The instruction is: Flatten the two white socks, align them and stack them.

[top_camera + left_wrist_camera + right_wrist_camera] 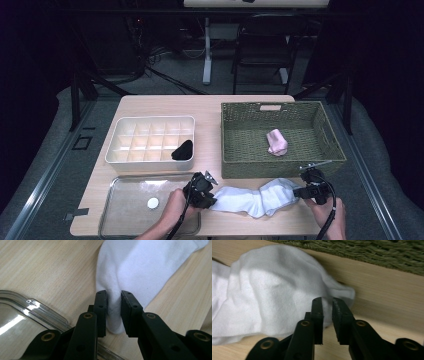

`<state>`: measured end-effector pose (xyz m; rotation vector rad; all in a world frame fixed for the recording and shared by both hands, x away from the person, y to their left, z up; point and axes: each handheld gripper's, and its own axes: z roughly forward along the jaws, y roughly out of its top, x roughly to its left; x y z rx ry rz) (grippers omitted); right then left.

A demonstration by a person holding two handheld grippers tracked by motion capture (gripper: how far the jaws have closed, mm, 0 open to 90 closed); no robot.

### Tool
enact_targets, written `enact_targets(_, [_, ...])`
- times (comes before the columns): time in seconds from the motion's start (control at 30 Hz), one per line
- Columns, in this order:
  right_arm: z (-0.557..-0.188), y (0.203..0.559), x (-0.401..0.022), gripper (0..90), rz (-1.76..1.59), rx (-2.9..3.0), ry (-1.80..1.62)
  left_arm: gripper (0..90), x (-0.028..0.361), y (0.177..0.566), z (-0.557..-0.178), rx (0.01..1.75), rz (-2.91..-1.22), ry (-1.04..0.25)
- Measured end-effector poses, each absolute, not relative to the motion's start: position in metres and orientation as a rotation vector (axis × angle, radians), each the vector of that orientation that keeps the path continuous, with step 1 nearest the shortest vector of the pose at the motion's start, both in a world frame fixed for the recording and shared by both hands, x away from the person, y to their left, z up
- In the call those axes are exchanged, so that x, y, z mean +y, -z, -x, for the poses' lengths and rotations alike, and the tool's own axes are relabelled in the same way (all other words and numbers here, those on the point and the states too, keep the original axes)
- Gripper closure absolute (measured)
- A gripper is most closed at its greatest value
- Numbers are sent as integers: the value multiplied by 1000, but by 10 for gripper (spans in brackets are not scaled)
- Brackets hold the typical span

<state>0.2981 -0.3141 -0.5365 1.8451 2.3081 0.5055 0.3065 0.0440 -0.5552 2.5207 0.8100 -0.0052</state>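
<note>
Both grippers' jaws pinch white sock ends

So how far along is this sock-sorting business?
Looks early. Done: one black sock sits in a corner cell of the divided box. In hand: the left gripper and right gripper each pinch an end of the white sock lying on the table. Left: a pink sock waits in the wicker basket.

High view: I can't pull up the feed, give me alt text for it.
A person stretches a white sock across the near edge of a wooden table, the left hand-held gripper pinching one end and the right hand-held gripper at the other. Behind it sit a woven basket holding a pink sock, a white divided box with a black sock, and a clear tray.
</note>
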Motion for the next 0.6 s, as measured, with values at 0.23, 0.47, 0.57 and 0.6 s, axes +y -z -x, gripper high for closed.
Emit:
enact_targets(0.23, [-294,528,-310,876,-1806,2303,-509,756,44,555,-307,811,-2518,6])
enact_targets(0.47, [-296,530,-318,621,-1822,2226,-535,752,44,555,-307,813,-2516,4])
enact_targets(0.57, [-299,536,-320,604,-1843,2223,-525,747,44,555,-307,813,-2519,8])
enact_targets(0.6, [-301,538,-320,601,-1849,2233,-514,741,44,555,-307,813,-2518,9])
